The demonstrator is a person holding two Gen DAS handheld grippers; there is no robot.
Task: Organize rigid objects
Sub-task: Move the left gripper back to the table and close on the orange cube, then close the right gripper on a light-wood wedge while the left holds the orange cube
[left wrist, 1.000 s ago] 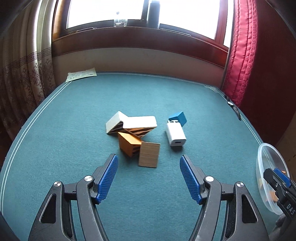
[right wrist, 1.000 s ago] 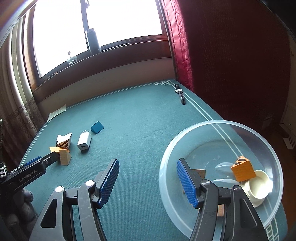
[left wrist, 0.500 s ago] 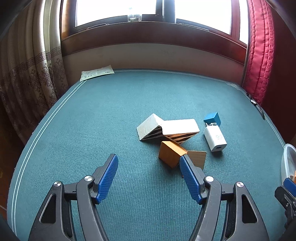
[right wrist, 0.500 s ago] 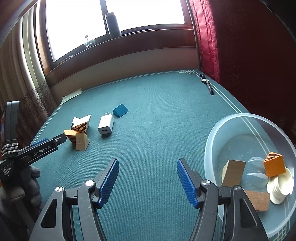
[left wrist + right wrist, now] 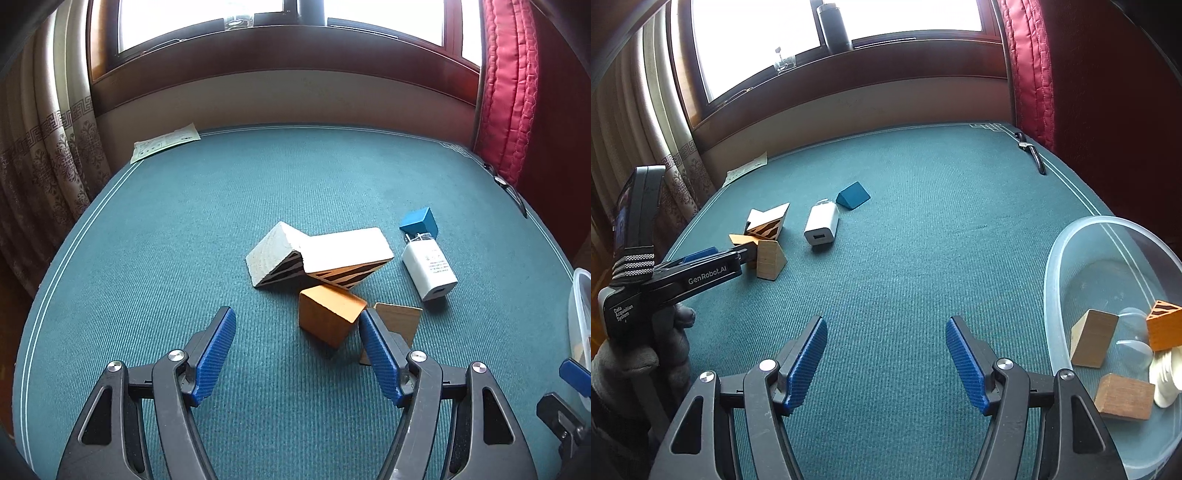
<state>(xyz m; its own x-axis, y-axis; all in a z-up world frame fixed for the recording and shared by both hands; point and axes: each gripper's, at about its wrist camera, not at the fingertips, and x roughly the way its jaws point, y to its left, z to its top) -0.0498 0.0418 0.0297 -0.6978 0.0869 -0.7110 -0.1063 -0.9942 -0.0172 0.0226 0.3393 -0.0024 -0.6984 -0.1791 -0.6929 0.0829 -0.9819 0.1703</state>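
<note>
My left gripper (image 5: 295, 315) is open and low over the teal mat, its right finger's tip between an orange block (image 5: 328, 314) and a tan wedge (image 5: 400, 319). Behind them lean two white striped blocks (image 5: 347, 251), with a white charger (image 5: 428, 266) and a blue wedge (image 5: 419, 221) to their right. My right gripper (image 5: 886, 325) stands open over bare mat, nothing between its fingers. A clear bowl (image 5: 1056, 258) at its right holds a tan block (image 5: 1091, 343), a brown block (image 5: 1124, 397) and an orange striped block (image 5: 1165, 325).
A paper sheet (image 5: 164, 142) lies at the mat's far left corner. A dark slim object (image 5: 1032, 155) rests by the far right edge near the red curtain (image 5: 1030, 74). A gloved hand (image 5: 639, 350) holds the left gripper. A dark bottle (image 5: 834, 26) stands on the sill.
The left gripper came down and closer to the block pile, which now sits right of centre. The right gripper swung left off the bowl, now at that view's right edge.
</note>
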